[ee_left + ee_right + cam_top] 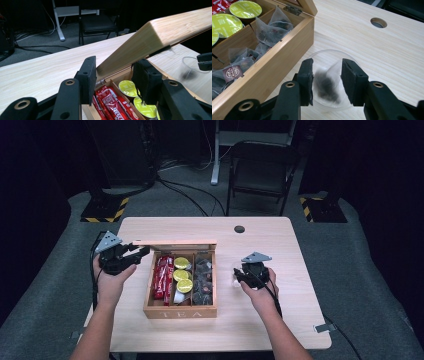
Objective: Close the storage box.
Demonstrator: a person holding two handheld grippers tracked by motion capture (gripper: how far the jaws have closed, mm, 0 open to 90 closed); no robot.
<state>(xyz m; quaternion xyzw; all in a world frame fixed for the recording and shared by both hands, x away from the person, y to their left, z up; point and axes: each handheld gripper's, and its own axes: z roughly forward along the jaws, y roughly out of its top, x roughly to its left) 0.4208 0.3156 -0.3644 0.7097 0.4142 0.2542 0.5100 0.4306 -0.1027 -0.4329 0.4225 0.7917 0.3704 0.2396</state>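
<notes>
A: Bamboo tea box (181, 312) sits mid-table in the high view, lid (175, 243) raised. Left gripper (131, 256) is at the lid's left end; right gripper (239, 276) is just right of the box, above a clear dish (235, 279).

B: Compartment contents?

A: Red sachets (163, 277) left, yellow-green capsules (182, 275) centre, dark tea bags (202, 277) right.

B: Left gripper view?

A: Lid (160, 35) slants up across the frame. The two jaws stand either side of its corner, clamped on the lid. Red sachets (111, 105) and capsules (128, 88) lie below.

B: Right gripper view?

A: One pyramid tea bag (327, 83) lies in the clear dish (322, 56) on the table (387, 55), just beside the box wall (274, 70). The jaws stand apart either side of the bag; the left pad is near it, the right pad clear. Nothing is gripped. More tea bags (272, 31) fill the nearest compartment.
</notes>
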